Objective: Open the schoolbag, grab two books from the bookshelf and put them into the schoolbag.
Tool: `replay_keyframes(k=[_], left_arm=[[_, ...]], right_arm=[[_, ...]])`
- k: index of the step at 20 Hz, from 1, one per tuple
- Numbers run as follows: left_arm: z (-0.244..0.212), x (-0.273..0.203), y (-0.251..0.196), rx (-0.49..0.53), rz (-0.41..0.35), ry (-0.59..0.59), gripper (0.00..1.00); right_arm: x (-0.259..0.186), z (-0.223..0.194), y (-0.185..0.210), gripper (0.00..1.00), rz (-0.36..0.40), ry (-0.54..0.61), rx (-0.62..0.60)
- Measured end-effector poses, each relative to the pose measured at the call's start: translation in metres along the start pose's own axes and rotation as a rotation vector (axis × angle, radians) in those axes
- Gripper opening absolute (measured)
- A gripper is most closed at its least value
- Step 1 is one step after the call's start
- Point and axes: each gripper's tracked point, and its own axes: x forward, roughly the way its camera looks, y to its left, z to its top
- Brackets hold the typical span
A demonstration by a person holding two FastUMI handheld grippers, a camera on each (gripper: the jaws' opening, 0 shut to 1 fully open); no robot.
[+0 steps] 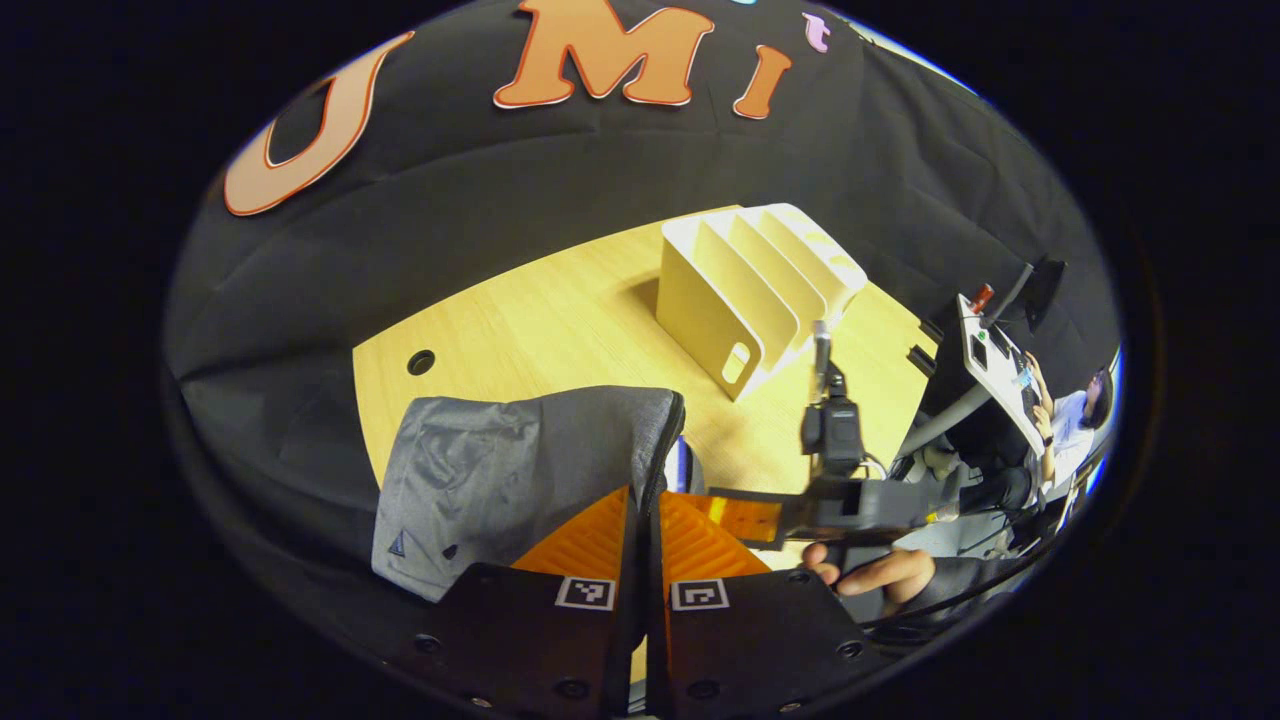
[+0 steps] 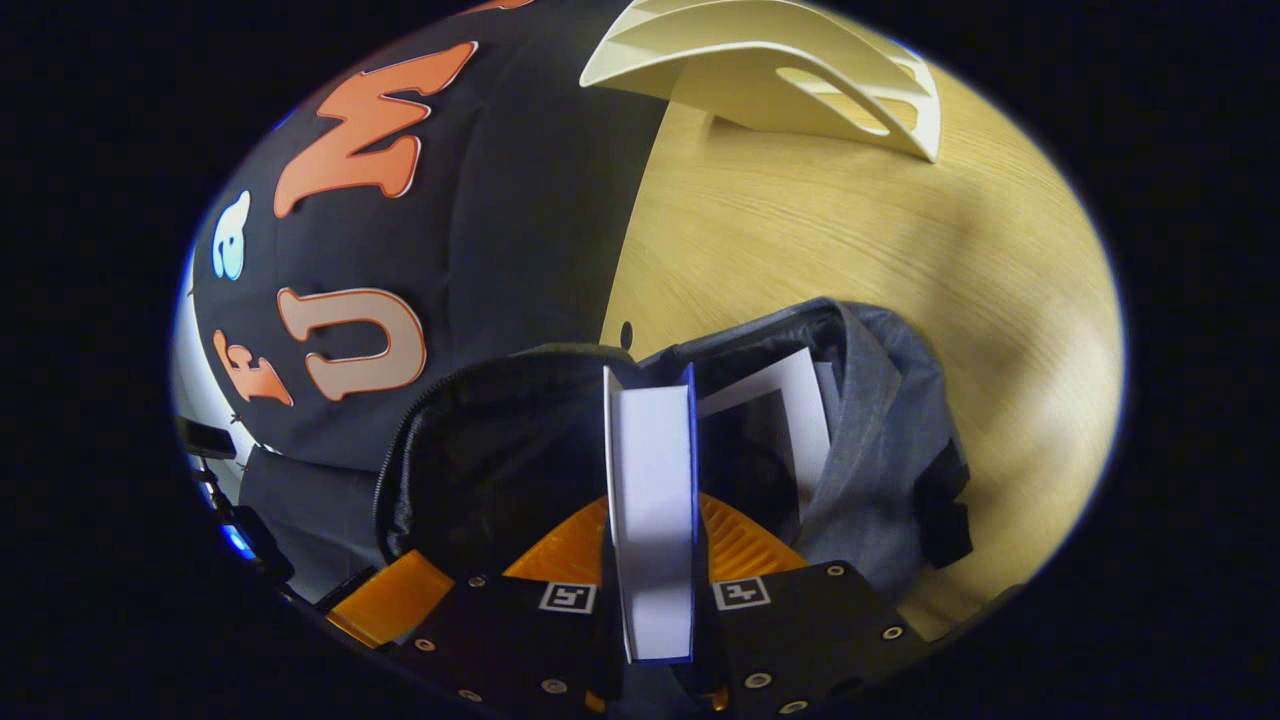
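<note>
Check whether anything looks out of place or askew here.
Nothing stands out. The right gripper holds a book over the open schoolbag, another book is already inside, and the bookshelf stands upright on the table.

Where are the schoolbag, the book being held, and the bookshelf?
schoolbag [image 2: 880,450]: right gripper view, grey outer side.
book [image 2: 655,500]: right gripper view, white page edge.
bookshelf [image 1: 710,310]: left gripper view, near end panel.

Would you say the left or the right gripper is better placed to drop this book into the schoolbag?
Right. The right gripper is shut on the book, poised over the open schoolbag, where another book already sits. The left gripper pinches the bag's edge, holding it open.
</note>
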Motion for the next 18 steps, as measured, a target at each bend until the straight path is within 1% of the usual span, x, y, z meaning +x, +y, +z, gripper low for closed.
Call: replay_keyframes(k=[2,5,6,7,8,9,10,12,13,14,15,16,17,18], left_arm=[[-0.001,0.005,-0.004,0.007,-0.01,0.006,0.06],[-0.001,0.005,0.001,0.009,-0.003,0.005,0.06],[-0.001,0.005,0.004,-0.009,-0.009,0.005,0.06],[-0.002,0.005,0.006,-0.027,-0.016,0.007,0.06],[-0.004,0.006,0.007,-0.038,-0.019,0.008,0.06],[-0.007,0.007,0.008,-0.038,-0.019,0.015,0.06],[-0.008,0.007,0.011,-0.035,-0.012,0.009,0.06],[-0.009,0.01,0.012,-0.03,0.0,0.009,0.06],[-0.011,0.012,0.009,-0.031,-0.002,0.011,0.08],[-0.013,0.011,0.006,-0.037,0.002,0.013,0.1],[-0.017,0.015,0.002,-0.039,-0.002,0.016,0.13],[-0.018,0.018,-0.001,-0.036,0.004,0.018,0.2],[-0.02,0.02,-0.005,-0.035,0.008,0.022,0.24],[-0.021,0.024,-0.01,-0.037,0.014,0.025,0.35]], right_arm=[[0.01,-0.008,0.0,0.28,0.002,0.011,-0.006],[0.028,-0.02,-0.003,0.29,-0.019,0.045,-0.018],[0.028,-0.022,-0.007,0.32,-0.041,0.062,-0.014],[0.025,-0.023,-0.015,0.35,-0.087,0.081,-0.016],[0.02,-0.022,-0.02,0.43,-0.124,0.09,-0.036],[0.01,-0.013,-0.024,0.31,-0.16,0.089,-0.072],[0.001,-0.004,-0.03,0.49,-0.195,0.081,-0.116],[-0.023,0.013,-0.032,0.58,-0.223,0.072,-0.186],[-0.033,0.023,-0.033,0.72,-0.239,0.062,-0.213],[-0.043,0.036,-0.033,0.7,-0.252,0.047,-0.243],[-0.052,0.049,-0.038,0.74,-0.28,0.033,-0.273],[-0.061,0.062,-0.044,0.78,-0.305,0.022,-0.305],[-0.07,0.073,-0.048,0.82,-0.325,0.014,-0.334],[-0.078,0.084,-0.051,0.88,-0.334,0.007,-0.359]])
